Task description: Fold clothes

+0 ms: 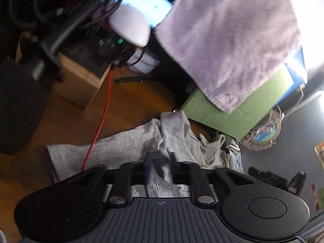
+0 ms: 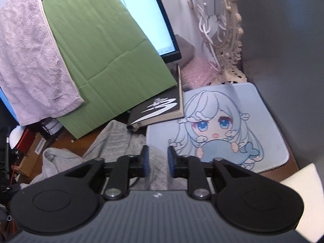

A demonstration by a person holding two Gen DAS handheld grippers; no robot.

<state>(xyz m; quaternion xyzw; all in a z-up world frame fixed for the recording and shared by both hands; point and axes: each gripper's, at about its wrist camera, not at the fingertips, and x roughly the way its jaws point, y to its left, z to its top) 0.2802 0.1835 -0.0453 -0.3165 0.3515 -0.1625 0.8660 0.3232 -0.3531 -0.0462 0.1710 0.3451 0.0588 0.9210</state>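
Observation:
A grey ribbed garment (image 1: 121,147) lies crumpled on the wooden desk (image 1: 131,105). In the right wrist view the same grey garment (image 2: 113,141) spreads left of a mouse mat. My left gripper (image 1: 161,162) hovers low over it, blurred. Its jaws stand apart with a raised fold of the grey cloth between them, and I see no pad pressing on it. My right gripper (image 2: 158,160) is open, its blue pads (image 2: 146,160) apart over the garment's right edge, with only cloth below the gap.
A lilac towel (image 2: 30,60) hangs over a green cardboard sheet (image 2: 105,50) that leans on a monitor (image 2: 145,10). A black book (image 2: 160,109), a cartoon mouse mat (image 2: 222,125) and an ornate mirror (image 2: 222,30) are at the right. A red cable (image 1: 105,105) crosses the garment.

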